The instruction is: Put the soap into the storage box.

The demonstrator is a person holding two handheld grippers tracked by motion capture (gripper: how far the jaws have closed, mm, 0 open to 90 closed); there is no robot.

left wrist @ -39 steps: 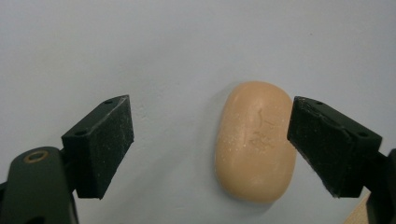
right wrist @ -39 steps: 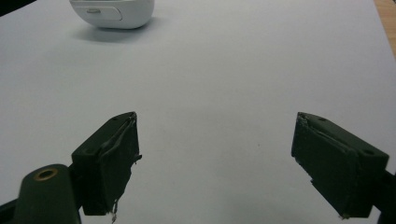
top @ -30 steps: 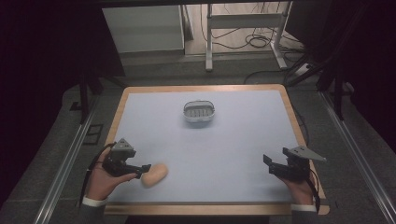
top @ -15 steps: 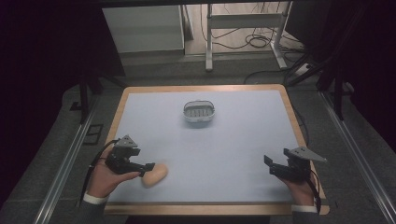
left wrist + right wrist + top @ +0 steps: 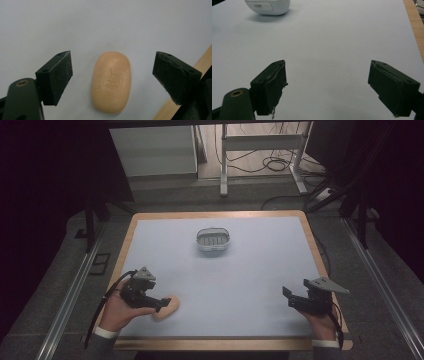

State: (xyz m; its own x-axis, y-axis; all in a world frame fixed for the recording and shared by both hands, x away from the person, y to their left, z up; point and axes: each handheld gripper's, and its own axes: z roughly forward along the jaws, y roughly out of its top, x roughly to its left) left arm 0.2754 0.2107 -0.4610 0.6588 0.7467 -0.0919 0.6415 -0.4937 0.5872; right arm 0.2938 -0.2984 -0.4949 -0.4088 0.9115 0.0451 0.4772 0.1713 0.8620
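Observation:
A peach-coloured oval soap bar (image 5: 111, 82) lies flat on the white table top (image 5: 250, 270) near the front left corner. My left gripper (image 5: 111, 60) is open, its black pads standing either side of the soap with a clear gap on each side. In the high view the left gripper (image 5: 161, 303) reaches over the soap bar (image 5: 169, 310) from the left. My right gripper (image 5: 328, 67) is open with nothing between its pads, and the high view shows the right gripper (image 5: 291, 299) low over the front right of the table.
A small white soap dish (image 5: 213, 240) with a slotted inner tray stands at the back middle of the table; the right gripper view shows the soap dish (image 5: 268, 6) far off. The wooden table edge (image 5: 175, 105) runs close by the soap. A desk frame (image 5: 260, 150) and cables lie on the floor beyond.
My left gripper has moved a little to the right, so its jaws now stand around the soap bar. The soap, the dish and the right gripper have not moved.

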